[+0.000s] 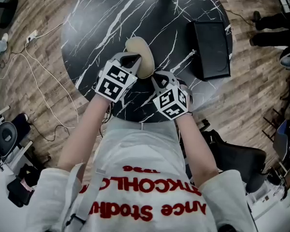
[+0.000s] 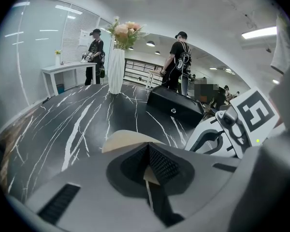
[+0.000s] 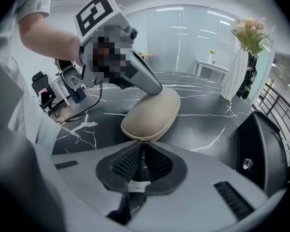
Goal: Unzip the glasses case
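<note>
A beige zipped glasses case (image 1: 141, 52) lies on the black marble table (image 1: 101, 23), near its front edge. My left gripper (image 1: 134, 63) comes at it from the left and is shut on the case's side; in the left gripper view the case (image 2: 126, 140) sits pinched between the closed pads. My right gripper (image 1: 157, 76) is at the case's near end. In the right gripper view its jaws (image 3: 143, 145) meet on the small zipper pull (image 3: 143, 140) at the tip of the case (image 3: 152, 111). The left gripper (image 3: 147, 83) rests on the case's far left side.
A black box (image 1: 211, 50) lies on the table to the right of the case. A white vase with flowers (image 2: 117, 64) stands at the far edge. Cables (image 1: 38, 76) run over the wood floor at left, and a dark chair (image 1: 237, 158) stands at right. Two people stand beyond the table.
</note>
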Demonstrator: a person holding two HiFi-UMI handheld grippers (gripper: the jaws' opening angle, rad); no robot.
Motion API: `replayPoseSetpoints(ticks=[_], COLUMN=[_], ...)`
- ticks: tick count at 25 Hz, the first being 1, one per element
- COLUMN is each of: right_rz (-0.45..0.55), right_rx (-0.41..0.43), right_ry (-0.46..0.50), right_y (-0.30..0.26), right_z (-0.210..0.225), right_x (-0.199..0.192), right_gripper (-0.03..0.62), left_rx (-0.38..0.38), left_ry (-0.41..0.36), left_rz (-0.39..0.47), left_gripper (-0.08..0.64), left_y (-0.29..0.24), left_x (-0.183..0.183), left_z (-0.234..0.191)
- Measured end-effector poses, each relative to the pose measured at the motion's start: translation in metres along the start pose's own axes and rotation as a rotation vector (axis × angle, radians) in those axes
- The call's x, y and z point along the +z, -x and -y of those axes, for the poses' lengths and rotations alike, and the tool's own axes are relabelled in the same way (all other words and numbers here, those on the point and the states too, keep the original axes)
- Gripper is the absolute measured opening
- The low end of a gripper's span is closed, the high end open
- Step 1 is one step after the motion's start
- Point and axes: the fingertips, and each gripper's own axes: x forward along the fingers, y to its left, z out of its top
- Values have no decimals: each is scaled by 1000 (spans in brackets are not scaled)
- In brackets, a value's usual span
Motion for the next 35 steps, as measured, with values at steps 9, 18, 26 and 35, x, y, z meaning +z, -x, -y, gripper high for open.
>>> replayPoseSetpoints(ticks=[9, 18, 26, 35], right_rz=[25, 397, 882, 993], right_rx=[39, -77, -297, -386], right_ry=[-31, -339, -345, -192], right_y=[-12, 83, 246, 312], right_z=[-39, 40, 109, 100], right_x=[11, 48, 165, 218], right_gripper=[15, 15, 14, 14], left_rx=[-10, 109, 351, 450], left_ry=[-2, 42, 35, -23], left_rz=[2, 215, 602, 780], left_gripper=[5, 5, 5, 5], left_y=[-1, 58, 189, 259], left_x=[1, 33, 132, 183], left_z=[0, -17, -29, -11])
